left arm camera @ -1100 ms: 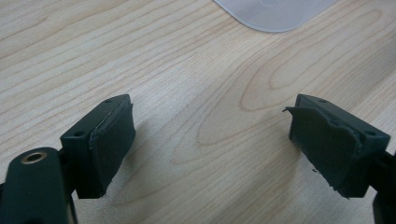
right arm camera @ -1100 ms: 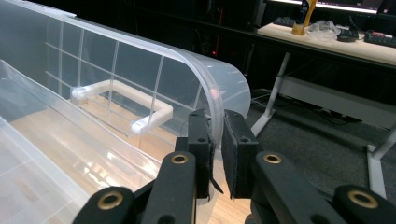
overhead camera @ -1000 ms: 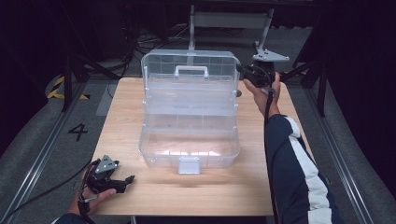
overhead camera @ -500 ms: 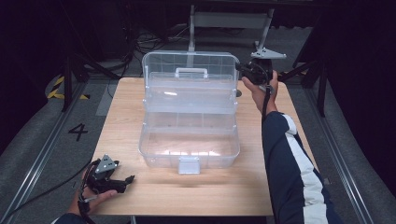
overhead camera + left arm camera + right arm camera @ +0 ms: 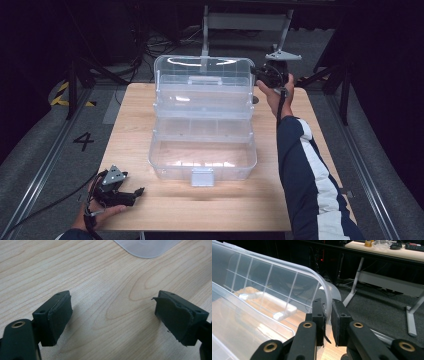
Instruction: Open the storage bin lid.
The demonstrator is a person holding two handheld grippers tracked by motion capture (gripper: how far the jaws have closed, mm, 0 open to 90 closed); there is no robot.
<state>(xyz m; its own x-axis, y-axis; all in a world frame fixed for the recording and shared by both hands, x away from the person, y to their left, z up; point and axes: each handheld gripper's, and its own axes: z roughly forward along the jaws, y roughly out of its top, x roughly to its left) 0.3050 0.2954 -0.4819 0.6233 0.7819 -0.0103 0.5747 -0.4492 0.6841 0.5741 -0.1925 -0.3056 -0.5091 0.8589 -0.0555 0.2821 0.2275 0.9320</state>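
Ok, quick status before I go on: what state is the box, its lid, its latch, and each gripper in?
Clear plastic box: open, nothing in the bottom bin.
Lid: raised, standing up at the far side, its right edge pinched by the right gripper.
Front latch: undone, hanging at the front wall.
Right gripper: shut on the lid's rim.
Left gripper: open, nothing between its jaws, low over the table.

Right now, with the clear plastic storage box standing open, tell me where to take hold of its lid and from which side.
Grip the clear plastic lid by its thin right edge, coming in from the right of the clear plastic storage box. The lid stands up at the back and its rim is a narrow wall that two pads can straddle; the right tool is shut on it there. The moulded handle looks harder to reach.
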